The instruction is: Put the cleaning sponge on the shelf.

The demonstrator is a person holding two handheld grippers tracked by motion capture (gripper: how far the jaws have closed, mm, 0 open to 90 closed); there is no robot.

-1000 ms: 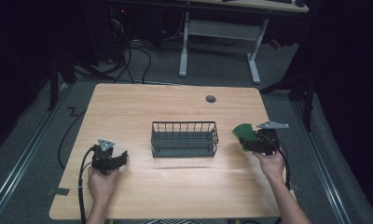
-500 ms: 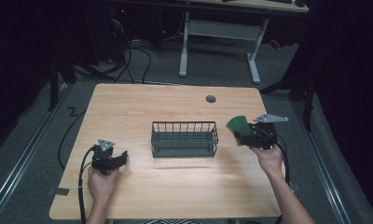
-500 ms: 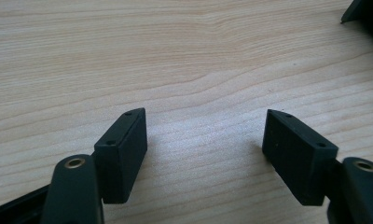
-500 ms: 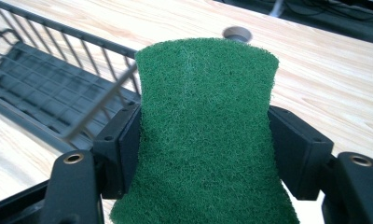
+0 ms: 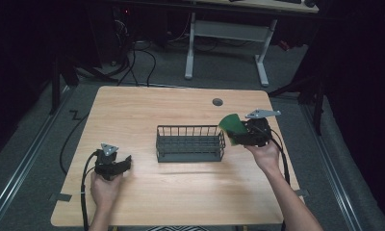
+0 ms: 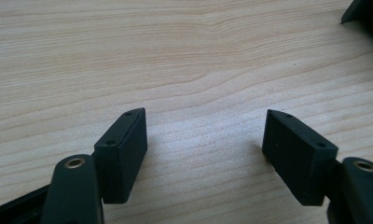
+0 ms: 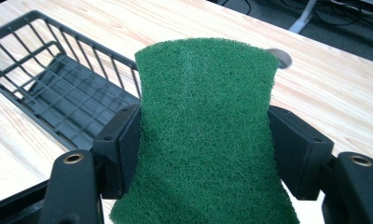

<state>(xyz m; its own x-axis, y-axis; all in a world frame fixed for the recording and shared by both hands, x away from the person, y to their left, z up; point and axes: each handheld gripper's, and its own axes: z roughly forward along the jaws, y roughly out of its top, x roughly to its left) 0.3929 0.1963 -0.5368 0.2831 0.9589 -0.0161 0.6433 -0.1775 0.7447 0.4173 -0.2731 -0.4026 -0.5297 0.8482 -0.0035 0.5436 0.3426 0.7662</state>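
Right hand-held gripper [image 5: 239,134] clamped on green scouring pad [image 5: 231,126], jaws pressing both side edges, pad bowed and sticking out past the jaw tips. In right gripper view same pad [image 7: 204,135] pinched at its waist between the black pads [image 7: 121,144]. Vs 1.0 s ago: shifted left and slightly up toward the wire basket [image 5: 190,144]; vs 0.5 s ago: a bit closer again, pad edge now just beside the basket's right end, raised off the tabletop [image 5: 181,192], not inside the basket. In right gripper view basket [image 7: 54,88] sits ahead and to the left, interior bare mesh. Grey three-cornered plate [image 5: 263,114] on top of right gripper, moved along with it. Left hand-held gripper [image 5: 125,164] unchanged across all three frames: resting low near the front-left of the tabletop, well apart from the basket, held in left hand [image 5: 105,185]. In left gripper view jaws spread wide, nothing between them, bare wood grain [image 6: 184,70] underneath. Round grommet hole [image 5: 217,101] at the far side of the tabletop, same place. Basket not moved.
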